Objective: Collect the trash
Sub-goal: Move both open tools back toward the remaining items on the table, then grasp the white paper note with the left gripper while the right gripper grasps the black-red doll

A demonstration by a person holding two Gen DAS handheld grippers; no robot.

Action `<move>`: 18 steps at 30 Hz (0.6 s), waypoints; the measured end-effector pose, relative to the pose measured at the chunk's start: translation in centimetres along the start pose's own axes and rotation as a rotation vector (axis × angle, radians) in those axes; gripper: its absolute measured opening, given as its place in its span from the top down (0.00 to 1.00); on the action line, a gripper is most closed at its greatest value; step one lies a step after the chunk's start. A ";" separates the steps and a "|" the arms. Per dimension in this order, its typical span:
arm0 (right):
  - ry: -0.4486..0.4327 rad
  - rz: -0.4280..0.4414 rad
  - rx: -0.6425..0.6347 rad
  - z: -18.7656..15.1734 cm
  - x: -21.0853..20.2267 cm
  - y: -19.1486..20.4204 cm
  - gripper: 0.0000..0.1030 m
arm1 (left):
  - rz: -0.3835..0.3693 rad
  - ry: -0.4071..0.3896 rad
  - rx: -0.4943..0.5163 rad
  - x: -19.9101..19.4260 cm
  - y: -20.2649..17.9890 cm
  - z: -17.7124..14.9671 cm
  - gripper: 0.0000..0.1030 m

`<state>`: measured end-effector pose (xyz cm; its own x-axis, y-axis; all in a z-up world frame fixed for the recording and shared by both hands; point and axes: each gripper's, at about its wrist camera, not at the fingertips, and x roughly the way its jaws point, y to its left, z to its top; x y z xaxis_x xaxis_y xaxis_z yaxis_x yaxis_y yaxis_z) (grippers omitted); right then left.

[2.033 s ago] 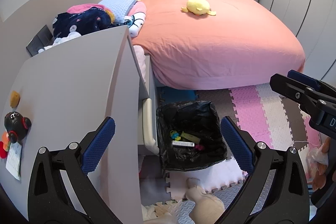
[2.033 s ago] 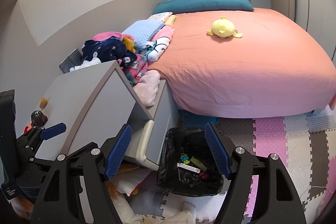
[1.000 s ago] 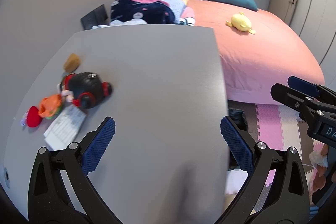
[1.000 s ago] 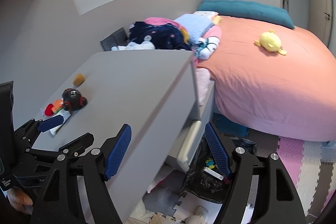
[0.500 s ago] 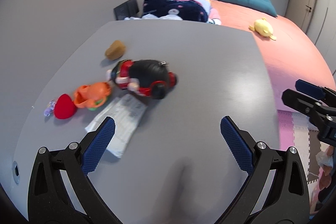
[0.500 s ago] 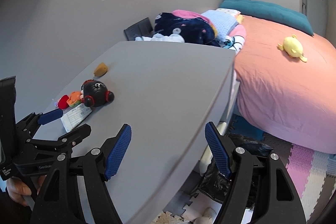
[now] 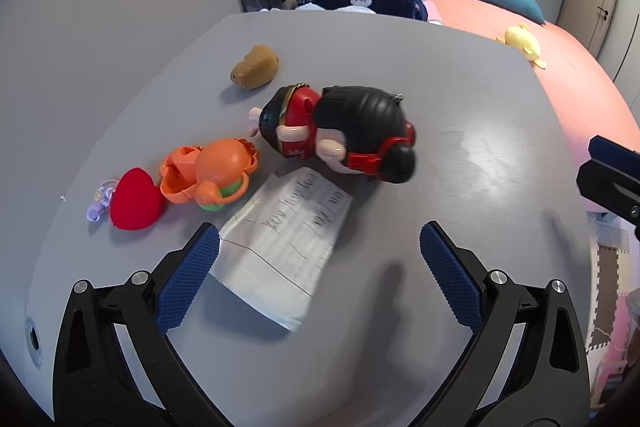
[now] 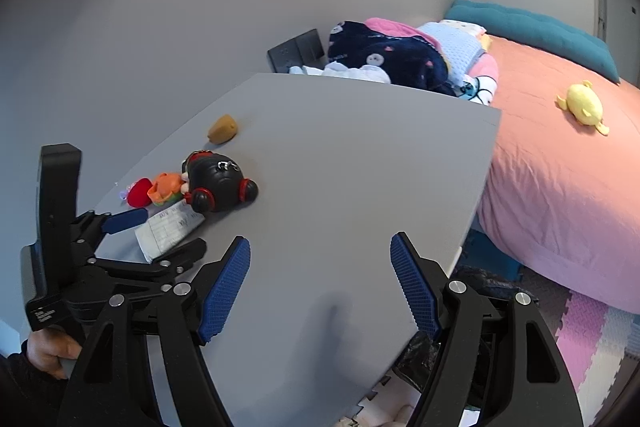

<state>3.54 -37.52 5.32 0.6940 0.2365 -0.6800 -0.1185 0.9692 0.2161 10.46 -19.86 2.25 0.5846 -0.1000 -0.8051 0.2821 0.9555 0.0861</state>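
Both claws are being held wide open over the gray desk, with nothing in them.

The left claw (image 7: 320,263) is being held just above a folded paper (image 7: 286,257), which is lying flat on the desk (image 7: 460,99) near its left pad. Touching the paper's far edge, a black and red toy (image 7: 340,133) is lying on its side. An orange toy (image 7: 212,175), a red heart (image 7: 136,199) and a small brown toy (image 7: 256,67) are lying close by. The right claw (image 8: 320,287) is being held over a bare part of the desk. The pink bed (image 8: 560,163) is standing behind.
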 end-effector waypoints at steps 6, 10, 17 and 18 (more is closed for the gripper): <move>0.023 0.017 -0.028 1.1 1.8 1.6 0.29 | -0.016 0.008 -0.011 1.0 1.3 0.1 0.25; 0.033 0.037 -0.052 1.9 3.0 3.2 0.29 | -0.018 -0.002 -0.020 0.9 2.0 0.1 0.42; 0.056 0.062 -0.110 2.9 5.3 5.9 0.29 | -0.010 -0.036 -0.097 0.8 3.9 -0.2 0.58; 0.060 0.062 -0.122 3.0 5.7 6.3 0.29 | -0.008 -0.038 -0.113 0.7 4.1 -0.3 0.59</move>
<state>8.86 -30.24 4.91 0.6393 0.2961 -0.7096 -0.2480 0.9530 0.1742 11.79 -15.93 1.85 0.6117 -0.1164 -0.7825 0.2010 0.9795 0.0115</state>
